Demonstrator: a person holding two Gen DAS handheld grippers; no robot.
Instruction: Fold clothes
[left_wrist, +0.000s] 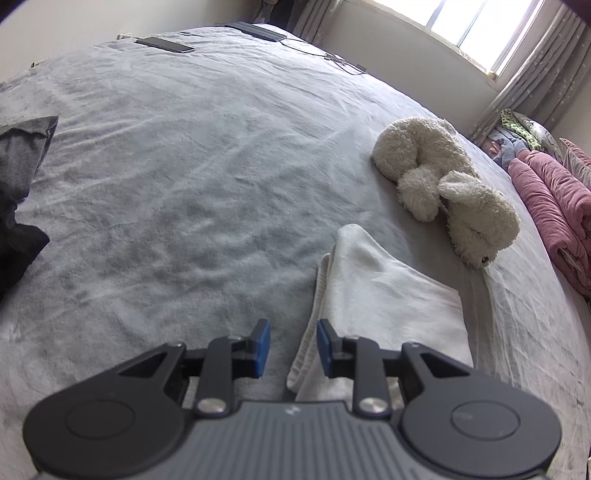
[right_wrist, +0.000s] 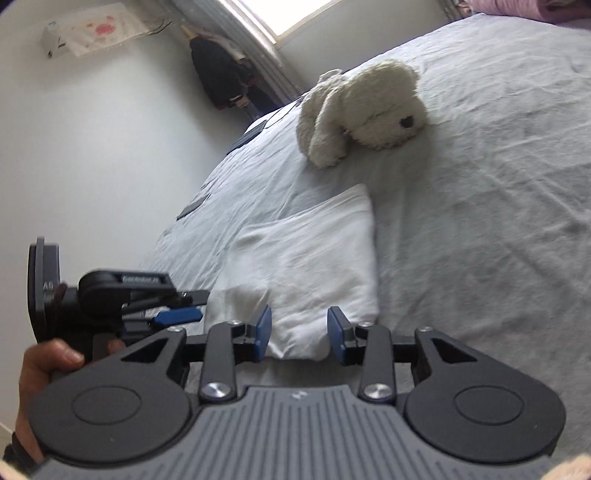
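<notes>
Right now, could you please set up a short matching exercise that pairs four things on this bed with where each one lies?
Things:
1. white folded cloth
2. plush dog
3. phone
4. dark grey garment

Places, as the left wrist view shows them:
A. at the far edge of the bed, near the wall
B. at the left edge of the view
C. just ahead of the left gripper, whose jaws are open
D. beyond the cloth, toward the pink quilt

Pairs: 1-C, 2-D, 3-A, 4-B
</notes>
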